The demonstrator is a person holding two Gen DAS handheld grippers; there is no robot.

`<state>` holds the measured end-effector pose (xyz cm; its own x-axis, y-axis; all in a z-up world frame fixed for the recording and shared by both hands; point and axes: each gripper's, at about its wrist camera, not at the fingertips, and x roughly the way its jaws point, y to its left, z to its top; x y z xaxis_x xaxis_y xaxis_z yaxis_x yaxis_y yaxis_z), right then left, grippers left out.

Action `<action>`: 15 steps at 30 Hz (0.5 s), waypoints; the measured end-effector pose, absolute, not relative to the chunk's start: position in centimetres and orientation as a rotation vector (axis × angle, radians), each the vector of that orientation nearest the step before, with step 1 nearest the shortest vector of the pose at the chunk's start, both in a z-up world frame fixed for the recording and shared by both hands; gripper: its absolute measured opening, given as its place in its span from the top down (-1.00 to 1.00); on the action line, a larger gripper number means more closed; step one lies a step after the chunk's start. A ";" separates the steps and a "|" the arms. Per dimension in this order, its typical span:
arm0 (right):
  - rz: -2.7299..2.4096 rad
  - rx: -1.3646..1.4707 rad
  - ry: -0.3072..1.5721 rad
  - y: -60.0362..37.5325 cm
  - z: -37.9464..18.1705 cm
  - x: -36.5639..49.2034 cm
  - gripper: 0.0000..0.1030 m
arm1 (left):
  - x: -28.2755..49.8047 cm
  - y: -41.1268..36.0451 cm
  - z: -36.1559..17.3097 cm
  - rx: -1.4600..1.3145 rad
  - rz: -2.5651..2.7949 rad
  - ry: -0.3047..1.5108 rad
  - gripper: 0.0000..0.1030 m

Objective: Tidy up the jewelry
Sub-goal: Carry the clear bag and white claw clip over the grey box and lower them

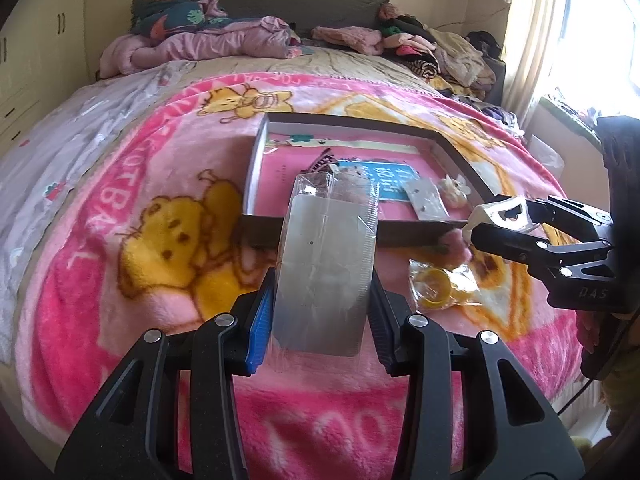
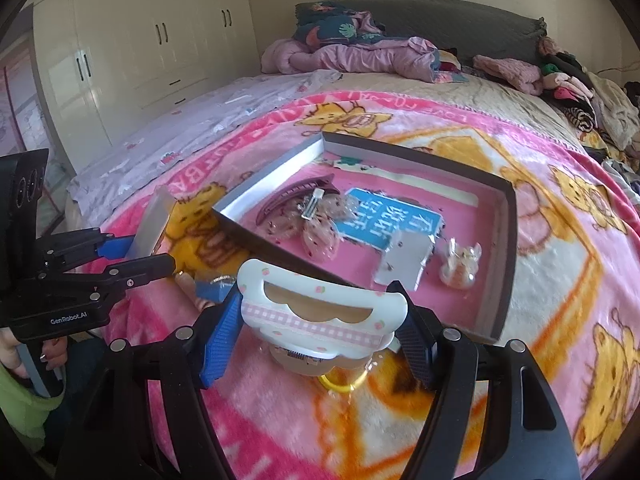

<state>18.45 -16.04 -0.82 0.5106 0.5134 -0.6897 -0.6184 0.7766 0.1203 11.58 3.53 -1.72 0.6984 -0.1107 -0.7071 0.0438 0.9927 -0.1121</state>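
The left claw pinches a light, slippery, floppy plastic-sleeved card by its lower edges, while the right claw grips a stiff white hair clip, both just short of the tray at 12 o'clock.

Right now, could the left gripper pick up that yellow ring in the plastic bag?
Probably not yet: the left gripper is shut on a clear sleeve with a silver card, so it's occupied. The bagged yellow ring lies uncovered on the blanket.

Pink cartoon-bear blanket, heaped clothes by headboard, cream wardrobe.
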 end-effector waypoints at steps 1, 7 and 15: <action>0.686 -0.147 0.777 -15.9 -0.8 18.6 -0.32 | 11.6 3.7 -1.7 -0.090 -0.082 0.793 0.34; 0.689 -0.137 0.776 -15.4 -0.8 19.4 -0.32 | 11.9 5.1 -1.6 -0.115 -0.056 0.794 0.35; 0.679 -0.111 0.772 -15.6 -0.6 21.0 -0.32 | 13.1 5.5 -1.4 -0.116 -0.054 0.804 0.34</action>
